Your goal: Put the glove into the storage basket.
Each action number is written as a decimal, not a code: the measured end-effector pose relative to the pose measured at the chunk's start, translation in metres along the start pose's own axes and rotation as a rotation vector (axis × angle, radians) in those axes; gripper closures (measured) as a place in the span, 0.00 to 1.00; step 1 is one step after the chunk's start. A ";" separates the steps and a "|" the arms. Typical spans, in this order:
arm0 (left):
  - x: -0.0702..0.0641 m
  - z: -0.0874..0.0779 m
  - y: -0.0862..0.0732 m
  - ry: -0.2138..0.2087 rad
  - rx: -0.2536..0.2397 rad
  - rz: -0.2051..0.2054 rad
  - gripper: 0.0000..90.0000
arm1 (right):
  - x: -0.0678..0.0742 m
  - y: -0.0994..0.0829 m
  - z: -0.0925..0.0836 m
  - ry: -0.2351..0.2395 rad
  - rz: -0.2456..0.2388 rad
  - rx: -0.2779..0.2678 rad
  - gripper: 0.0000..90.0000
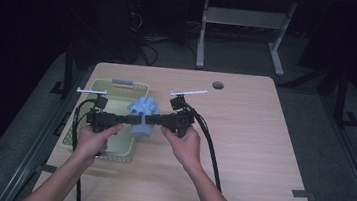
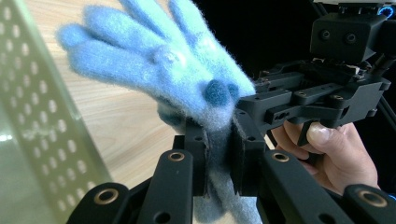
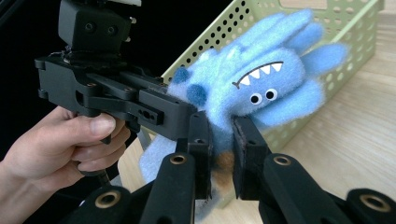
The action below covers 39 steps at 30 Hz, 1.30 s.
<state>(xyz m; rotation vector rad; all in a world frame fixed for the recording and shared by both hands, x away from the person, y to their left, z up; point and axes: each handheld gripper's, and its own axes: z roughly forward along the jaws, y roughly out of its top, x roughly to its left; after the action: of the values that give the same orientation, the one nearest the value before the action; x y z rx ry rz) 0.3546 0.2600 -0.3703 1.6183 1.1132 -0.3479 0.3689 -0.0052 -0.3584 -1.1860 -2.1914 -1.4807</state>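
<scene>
Pinching blue glove [image 1: 143, 118] | left gripper [image 1: 131, 119], right gripper [image 1: 152, 120] (jaws facing, level)

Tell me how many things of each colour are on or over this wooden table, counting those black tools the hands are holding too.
Blue: 1, the fuzzy glove
Green: 1, the perforated basket
Black: 2, the left gripper and the right gripper, both clamped on the glove
Total: 4

Glove [image 3: 261, 88]: fuzzy blue knit, matt, with stitched face and darker pom-like nubs. Basket [image 3: 345, 28]: pale green perforated plastic, slight sheen. Table [image 1: 243, 137]: light wood-grain laminate, smooth, matt. Left gripper [image 2: 219, 158] and right gripper [image 3: 219, 158]: black matt plastic, brass-coloured pivot bushings.
</scene>
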 end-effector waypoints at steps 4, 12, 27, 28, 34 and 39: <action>0.004 -0.008 0.001 0.008 -0.005 -0.004 0.88 | 0.003 0.004 0.008 0.008 -0.008 0.006 0.88; 0.014 -0.027 -0.001 0.016 -0.019 -0.014 0.88 | 0.011 0.009 0.027 0.019 -0.025 0.010 0.88; 0.028 -0.052 -0.001 0.048 -0.035 -0.028 0.88 | 0.019 0.016 0.057 0.047 -0.009 0.024 0.88; 0.028 -0.053 -0.001 0.048 -0.037 -0.027 0.88 | 0.019 0.017 0.058 0.049 -0.009 0.021 0.88; 0.033 -0.056 -0.001 0.067 -0.026 -0.022 0.89 | 0.019 0.017 0.065 0.050 -0.011 0.024 0.87; 0.039 -0.057 -0.003 0.082 -0.021 -0.039 0.89 | 0.016 0.016 0.073 0.047 0.006 0.038 0.87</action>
<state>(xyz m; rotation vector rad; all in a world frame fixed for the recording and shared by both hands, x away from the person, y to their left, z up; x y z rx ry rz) 0.3551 0.3285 -0.3786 1.6067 1.2079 -0.2963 0.3869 0.0677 -0.3711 -1.1337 -2.1737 -1.4429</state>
